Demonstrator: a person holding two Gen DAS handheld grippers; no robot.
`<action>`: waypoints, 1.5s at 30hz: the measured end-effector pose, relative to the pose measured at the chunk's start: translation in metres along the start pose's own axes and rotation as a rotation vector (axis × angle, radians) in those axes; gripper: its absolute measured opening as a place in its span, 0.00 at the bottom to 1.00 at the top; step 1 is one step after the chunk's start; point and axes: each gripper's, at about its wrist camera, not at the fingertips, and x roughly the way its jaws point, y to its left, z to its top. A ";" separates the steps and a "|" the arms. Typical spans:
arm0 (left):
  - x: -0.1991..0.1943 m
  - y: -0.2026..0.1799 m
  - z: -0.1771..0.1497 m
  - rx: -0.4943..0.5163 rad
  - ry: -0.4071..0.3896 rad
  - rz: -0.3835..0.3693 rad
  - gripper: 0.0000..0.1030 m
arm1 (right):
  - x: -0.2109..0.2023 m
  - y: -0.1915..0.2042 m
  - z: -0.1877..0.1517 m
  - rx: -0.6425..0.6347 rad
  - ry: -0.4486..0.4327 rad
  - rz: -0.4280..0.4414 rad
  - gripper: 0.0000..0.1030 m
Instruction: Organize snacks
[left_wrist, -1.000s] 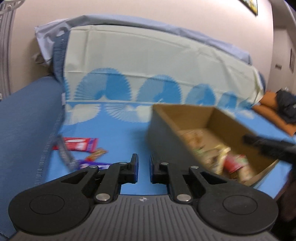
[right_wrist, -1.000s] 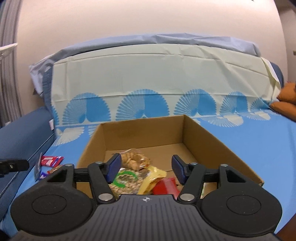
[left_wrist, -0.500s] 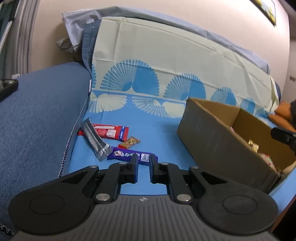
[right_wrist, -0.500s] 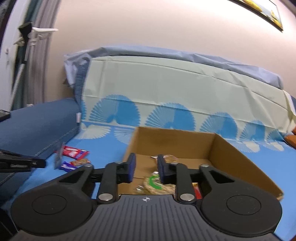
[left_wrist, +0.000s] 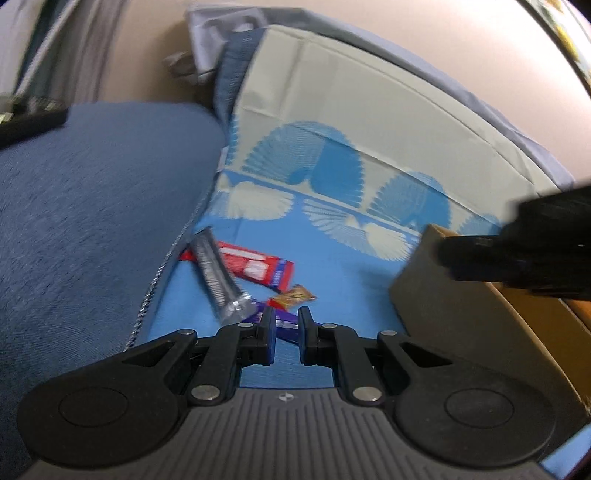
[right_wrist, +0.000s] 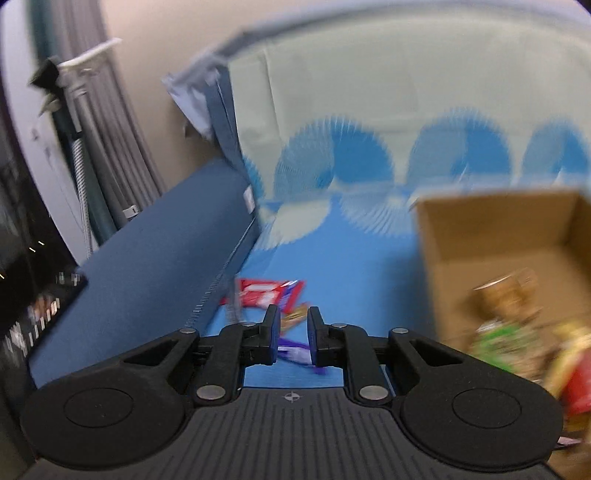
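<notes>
Loose snacks lie on the blue sheet beside the sofa arm: a red wrapper (left_wrist: 255, 267), a silver bar (left_wrist: 216, 273), a small orange-brown pack (left_wrist: 293, 296) and a purple bar (left_wrist: 284, 320). My left gripper (left_wrist: 287, 330) is nearly shut and empty, just short of the purple bar. My right gripper (right_wrist: 291, 332) is also nearly shut and empty, above the same pile, with the red wrapper (right_wrist: 267, 293) and purple bar (right_wrist: 295, 350) in its view. The cardboard box (right_wrist: 491, 236) with several snacks stands to the right.
The blue sofa arm (left_wrist: 88, 206) borders the snacks on the left. A fan-patterned cover drapes the backrest (left_wrist: 351, 129). The box wall (left_wrist: 461, 314) stands close on the right. The right gripper's body (left_wrist: 524, 251) reaches in over the box.
Both grippers have swung left from the box toward the loose snacks. The right gripper has narrowed from wide open to nearly shut. The left gripper has moved closer to the purple bar.
</notes>
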 end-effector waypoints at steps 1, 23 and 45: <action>0.001 0.004 0.001 -0.021 0.001 0.005 0.12 | 0.016 0.001 0.006 0.024 0.026 -0.003 0.17; 0.003 0.025 0.005 -0.103 -0.008 0.005 0.13 | 0.222 0.014 0.013 -0.012 0.358 -0.247 0.17; 0.002 0.025 0.004 -0.096 0.022 0.023 0.13 | -0.015 0.009 -0.081 -0.251 0.204 -0.015 0.16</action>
